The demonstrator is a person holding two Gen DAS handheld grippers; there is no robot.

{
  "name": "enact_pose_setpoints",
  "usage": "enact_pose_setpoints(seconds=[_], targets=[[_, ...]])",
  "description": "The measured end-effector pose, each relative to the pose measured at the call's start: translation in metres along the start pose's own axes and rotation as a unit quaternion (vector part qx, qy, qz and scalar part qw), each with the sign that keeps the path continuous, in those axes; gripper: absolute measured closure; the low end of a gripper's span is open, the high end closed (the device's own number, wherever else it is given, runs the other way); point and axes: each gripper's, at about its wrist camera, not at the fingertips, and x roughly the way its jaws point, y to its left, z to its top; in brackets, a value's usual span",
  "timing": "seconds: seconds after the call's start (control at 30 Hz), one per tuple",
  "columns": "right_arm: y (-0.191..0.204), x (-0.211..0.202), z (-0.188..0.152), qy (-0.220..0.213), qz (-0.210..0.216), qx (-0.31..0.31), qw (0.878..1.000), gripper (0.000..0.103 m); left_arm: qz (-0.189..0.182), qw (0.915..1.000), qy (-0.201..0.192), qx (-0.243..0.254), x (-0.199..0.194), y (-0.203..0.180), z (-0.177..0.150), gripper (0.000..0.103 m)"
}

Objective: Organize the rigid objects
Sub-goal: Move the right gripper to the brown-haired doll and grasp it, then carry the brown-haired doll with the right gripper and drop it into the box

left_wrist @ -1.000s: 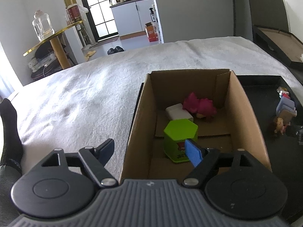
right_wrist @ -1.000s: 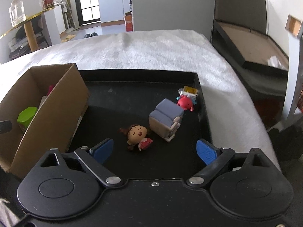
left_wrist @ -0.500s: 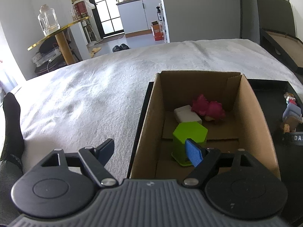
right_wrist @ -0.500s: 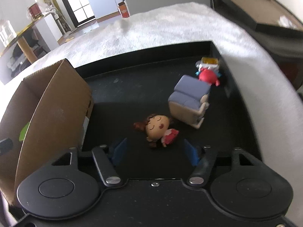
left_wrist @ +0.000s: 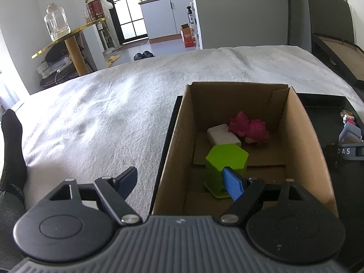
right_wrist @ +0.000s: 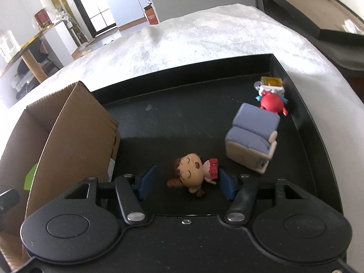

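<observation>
Girl figurine [right_wrist: 192, 175] supine on black tray [right_wrist: 204, 122]

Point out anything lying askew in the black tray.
The girl figurine lies on its back between the right gripper pads instead of standing. The purple armchair is tipped over beside it.

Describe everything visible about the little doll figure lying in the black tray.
The doll figure looks like glossy hard plastic: a large round head with brown hair, closed eyes and open mouth, and a small pink and red body. It lies face up on the black tray, between the right gripper pads. The right pad meets its body; the left shows a gap.
</observation>
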Motion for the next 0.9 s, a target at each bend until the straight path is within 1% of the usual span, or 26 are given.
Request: enact_pose_setpoints(seconds=[0.07,0.1,0.13,0.2,0.3,0.57,0.9], targets=[[0.003,0.000,-0.001,-0.003,-0.010,-0.013,1.000,0.047,0.001,1.0000,0.001,-0.001,0.001,0.000,-0.001,0.023],[0.004,0.000,0.000,-0.003,-0.019,-0.022,1.000,0.060,0.002,1.0000,0.001,0.000,0.001,0.000,-0.001,0.023],[0.006,-0.001,0.000,0.000,-0.021,-0.030,0.999,0.060,0.002,1.0000,0.001,-0.001,0.001,0.000,0.000,0.023],[0.005,-0.005,0.000,0.004,-0.014,-0.029,0.999,0.060,0.003,1.0000,0.001,-0.002,0.000,0.001,0.000,0.023],[0.006,-0.015,0.001,-0.001,-0.019,-0.045,0.999,0.060,0.002,1.0000,0.002,-0.002,0.000,0.000,-0.002,0.023],[0.004,-0.042,-0.004,0.004,-0.027,-0.046,0.999,0.060,-0.002,0.9999,0.000,-0.012,-0.004,0.005,-0.003,0.023],[0.015,-0.063,-0.002,-0.010,-0.035,-0.055,0.998,0.060,-0.004,0.9998,-0.005,-0.019,-0.008,0.010,-0.006,0.023]])
